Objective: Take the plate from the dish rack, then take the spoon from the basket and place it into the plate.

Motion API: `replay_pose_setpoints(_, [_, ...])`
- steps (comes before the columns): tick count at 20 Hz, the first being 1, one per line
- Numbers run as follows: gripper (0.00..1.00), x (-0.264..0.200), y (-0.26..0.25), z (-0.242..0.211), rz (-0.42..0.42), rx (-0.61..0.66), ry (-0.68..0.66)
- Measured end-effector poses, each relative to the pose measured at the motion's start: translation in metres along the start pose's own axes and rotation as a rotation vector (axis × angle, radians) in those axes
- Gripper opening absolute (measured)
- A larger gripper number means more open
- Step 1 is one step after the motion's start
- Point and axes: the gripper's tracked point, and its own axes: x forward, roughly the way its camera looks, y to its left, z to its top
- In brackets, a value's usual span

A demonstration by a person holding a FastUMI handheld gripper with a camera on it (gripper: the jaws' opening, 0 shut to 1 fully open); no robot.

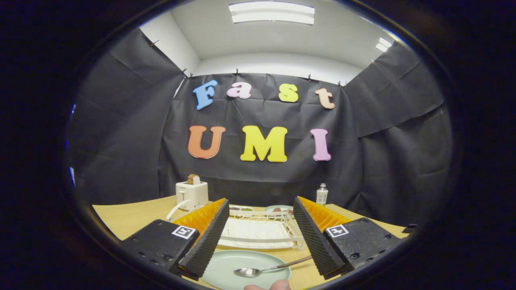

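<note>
A: Gripper view, biggest first. Wooden table, then white dish rack beyond the fingers, looks empty from here.

B: Containers?

A: Pale green plate lies flat on the table just in front of the rack, between the fingers. Spoon is in it, bowl on the plate, handle running out over the rim toward the right finger. Second small dish behind the rack, contents too small to tell.

B: Room to move?

A: Bare table left of the rack. White toaster with bread sits far left, small bottle far right, both well apart from the plate.

B: Jaws?

A: Gripper spread wide, holding nothing. Right finger near the spoon handle; contact unclear. Fingertip of a person at the plate's near edge.
</note>
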Motion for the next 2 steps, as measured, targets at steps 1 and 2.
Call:
replay_pose_setpoints(1, [1.00, 0.0005, 0.0027, -0.0013, 0.003, 0.003, 0.002])
replay_pose_setpoints(2, [1.00, 0.0011, 0.0063, -0.0067, 0.012, 0.014, 0.012])
